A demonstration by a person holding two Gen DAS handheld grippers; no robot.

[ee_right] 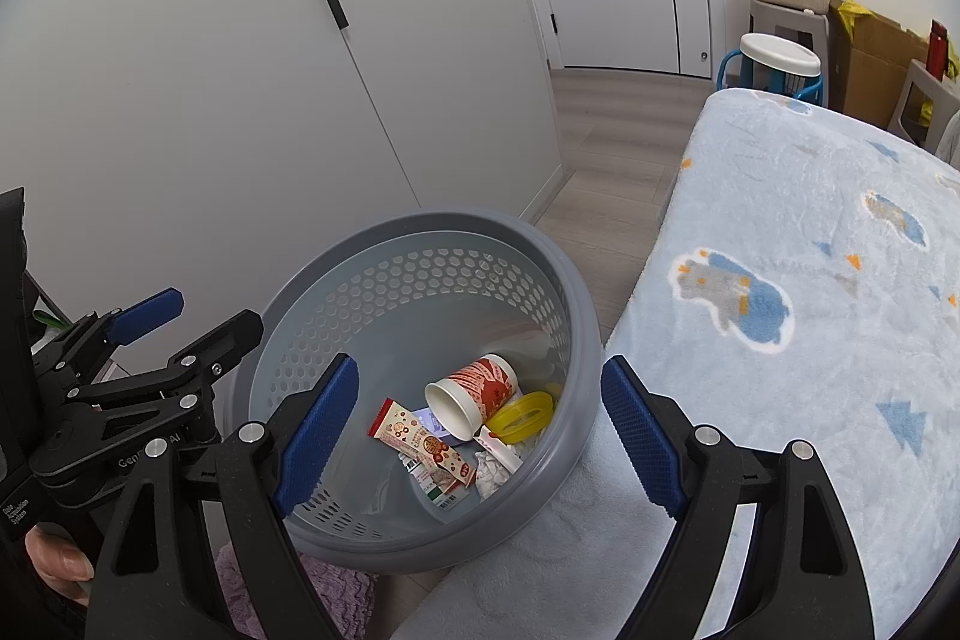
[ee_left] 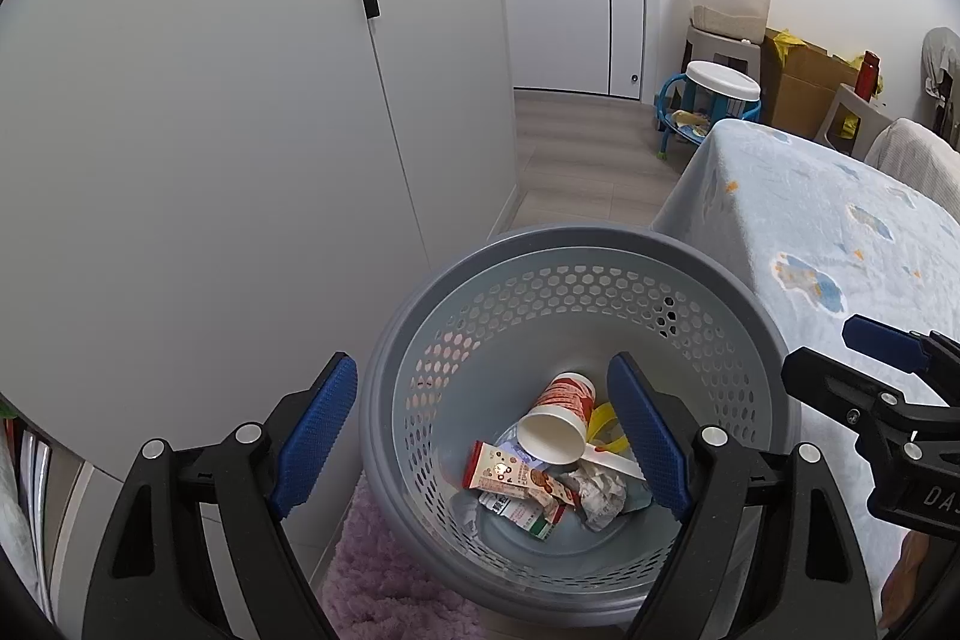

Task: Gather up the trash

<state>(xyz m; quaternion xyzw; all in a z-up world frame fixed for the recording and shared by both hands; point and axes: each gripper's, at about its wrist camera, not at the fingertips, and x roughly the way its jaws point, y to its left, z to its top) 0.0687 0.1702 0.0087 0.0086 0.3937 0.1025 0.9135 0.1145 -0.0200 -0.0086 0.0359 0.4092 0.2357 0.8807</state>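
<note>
Blue-padded fingers of both grippers stand spread and grasp nothing: the left gripper (ee_left: 486, 436) hangs straight over the grey perforated wastebasket (ee_left: 600, 244), the right gripper (ee_right: 480, 430) at its bed-side rim. Below and ahead lies the paper cup (ee_left: 555, 424), on its side, mouth toward the fingers; the left looks nearer.

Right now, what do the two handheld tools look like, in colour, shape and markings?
Both match. The left tool has two black plastic fingers with triangular cutouts and silver pivot bolts, each ending in a blue pad with a fine dimpled texture. The right tool has the same build. Each black body carries white lettering, only partly readable. No cables or sleeves are visible.
</note>
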